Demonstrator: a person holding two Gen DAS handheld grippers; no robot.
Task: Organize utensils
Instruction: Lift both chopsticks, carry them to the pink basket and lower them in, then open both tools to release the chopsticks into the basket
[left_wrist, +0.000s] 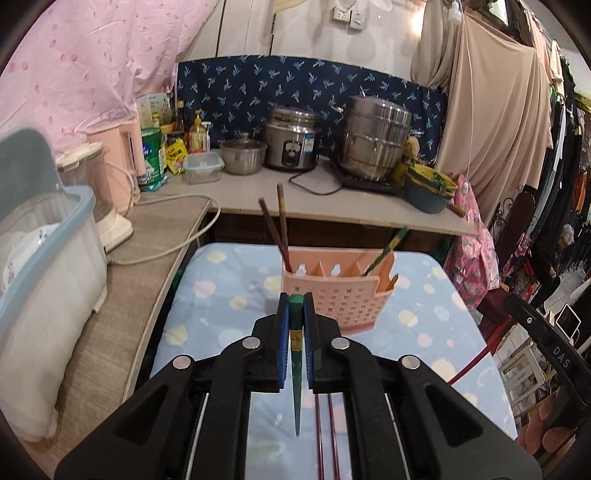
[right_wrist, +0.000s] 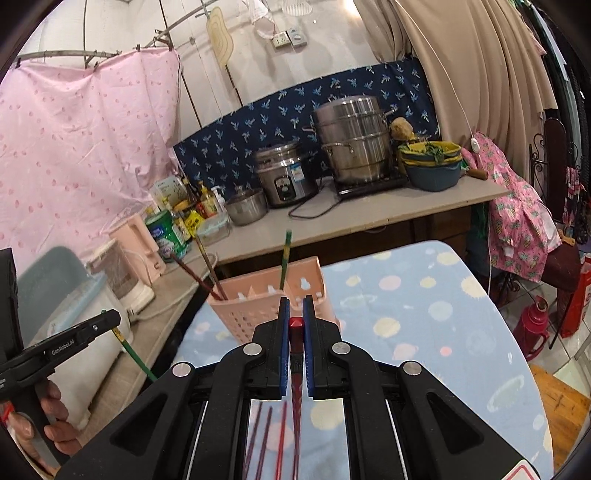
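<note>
In the left wrist view, the left claw (left_wrist: 295, 314) is seen at lower centre, clenched on a green chopstick (left_wrist: 296, 369) whose long axis runs along the fingers, thick end forward and thin tip pointing back toward the bottom of the frame. A pink utensil caddy (left_wrist: 340, 295) is found just ahead and slightly right of the claw, on the spotted blue worktop (left_wrist: 221, 295); two dark red chopsticks (left_wrist: 277, 225) stand in its left compartment and another green one (left_wrist: 388, 247) leans in its right. In the right wrist view, the right claw (right_wrist: 295, 314) is shown at lower centre, grasping a red chopstick (right_wrist: 296, 354) held the same way. The caddy is seen just ahead and slightly left. Both claws are judged about equally near it.
</note>
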